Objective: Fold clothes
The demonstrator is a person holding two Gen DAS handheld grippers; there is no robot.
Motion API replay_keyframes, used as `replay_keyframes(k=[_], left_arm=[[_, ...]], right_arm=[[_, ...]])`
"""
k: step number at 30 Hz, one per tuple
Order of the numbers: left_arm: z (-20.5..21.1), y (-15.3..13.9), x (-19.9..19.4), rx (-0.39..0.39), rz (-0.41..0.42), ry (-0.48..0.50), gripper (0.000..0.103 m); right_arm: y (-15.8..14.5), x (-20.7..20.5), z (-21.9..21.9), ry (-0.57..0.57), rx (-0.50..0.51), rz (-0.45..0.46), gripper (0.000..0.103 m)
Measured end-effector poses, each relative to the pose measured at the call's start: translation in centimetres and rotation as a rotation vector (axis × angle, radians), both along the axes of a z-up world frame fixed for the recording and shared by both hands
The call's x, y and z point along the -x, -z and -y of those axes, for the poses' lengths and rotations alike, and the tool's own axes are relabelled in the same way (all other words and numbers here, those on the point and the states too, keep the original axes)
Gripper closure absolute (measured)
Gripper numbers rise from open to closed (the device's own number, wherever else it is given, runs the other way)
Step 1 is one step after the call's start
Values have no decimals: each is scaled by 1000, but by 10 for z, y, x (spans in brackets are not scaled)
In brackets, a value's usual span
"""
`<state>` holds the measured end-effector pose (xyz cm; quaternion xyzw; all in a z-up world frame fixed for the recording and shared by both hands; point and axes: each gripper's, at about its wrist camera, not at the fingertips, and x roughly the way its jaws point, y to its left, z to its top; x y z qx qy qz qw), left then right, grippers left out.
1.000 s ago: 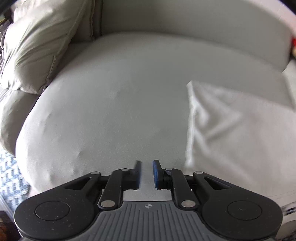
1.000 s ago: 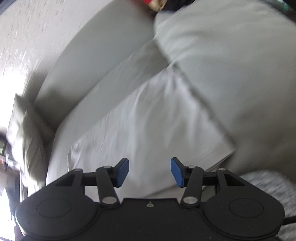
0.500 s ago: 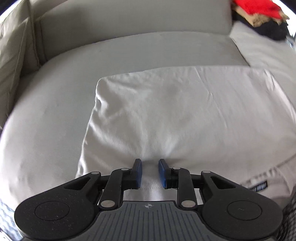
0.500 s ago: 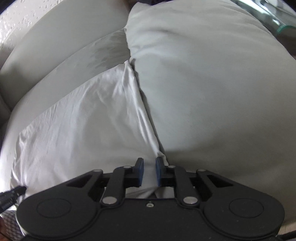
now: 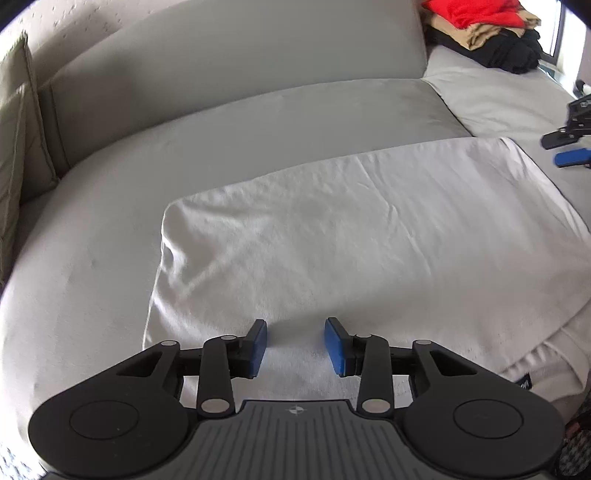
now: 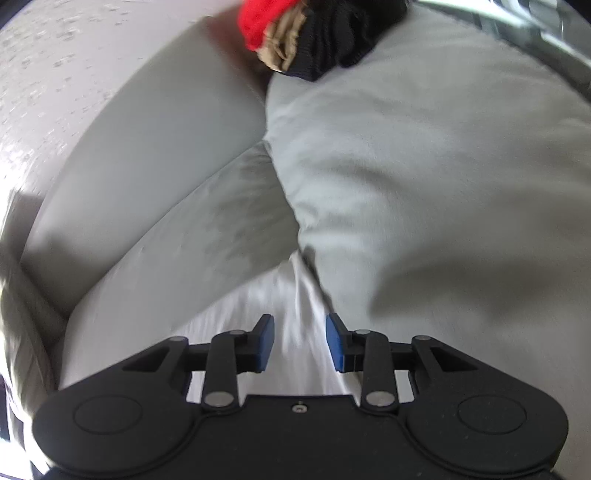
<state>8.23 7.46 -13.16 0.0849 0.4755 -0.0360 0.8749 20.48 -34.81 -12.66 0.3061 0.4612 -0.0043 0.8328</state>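
Observation:
A white garment (image 5: 351, 236) lies folded flat on the grey sofa seat (image 5: 258, 118). My left gripper (image 5: 295, 347) hovers over its near edge, jaws opening, with nothing pressed between the blue pads. In the left wrist view the right gripper's fingers (image 5: 570, 157) show at the far right, beside the garment's far corner. In the right wrist view my right gripper (image 6: 300, 347) is above the garment's right edge (image 6: 280, 306), jaws opening, with cloth under the gap but not pinched. That view is blurred.
A pile of red, tan and black clothes (image 5: 487, 33) sits at the back right of the sofa, also seen as a clothes pile (image 6: 314, 37). A large grey cushion (image 6: 443, 184) rises right of the garment. An olive pillow (image 5: 14, 147) leans at the left.
Both grippers closed over the garment's edges half a second ago and have since opened. The right gripper has swung toward the back, bringing the clothes pile into its view.

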Motion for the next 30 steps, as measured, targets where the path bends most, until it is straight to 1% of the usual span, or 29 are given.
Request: replay_keyframes(k=[3,5,6,11,14,15,16,18,20,21,24,26,27,30], left_arm=[[-7,-1,-2,49,-11,-28,65],[-11,-1,-2,75,-15,-42,65],[-12,-1,-2,83,-16,-46,64],[-11,0,-1,88,-15,-45,63],[-9,0,-2,88,-14,-37,63],[-9,0,-2,88,-14,-37,63],[-9,0,-1,88,-13,-38,62],[-9,0,-1,89,-13,-39,62],[-9,0,-1,89,-12,-40,62],[-9,0,-1,89,-12,-41,62],[-10,0,-1,88,-11,-40,62],[-9,0,-1,84,-9,-40,62],[-9,0,-1,82,-8,-41,62],[-8,0,-1,76,-5,-42,61]], right_arm=[[12,-23,11,48,-42,-32,71],[22,-37,18,77,-90,-48,72],[27,-43,21,88,-117,-54,74],[43,-64,27,112,-211,-82,75],[46,-71,21,90,-199,-105,81],[47,-72,19,80,-193,-106,87],[47,-71,18,85,-183,-102,97],[47,-68,17,99,-166,-90,98],[44,-57,23,156,-177,-48,100],[42,-52,27,186,-173,-27,103],[36,-37,36,258,-140,28,103],[32,-35,37,229,-154,36,100],[32,-36,33,187,-169,46,97],[31,-40,19,56,-215,65,97]])
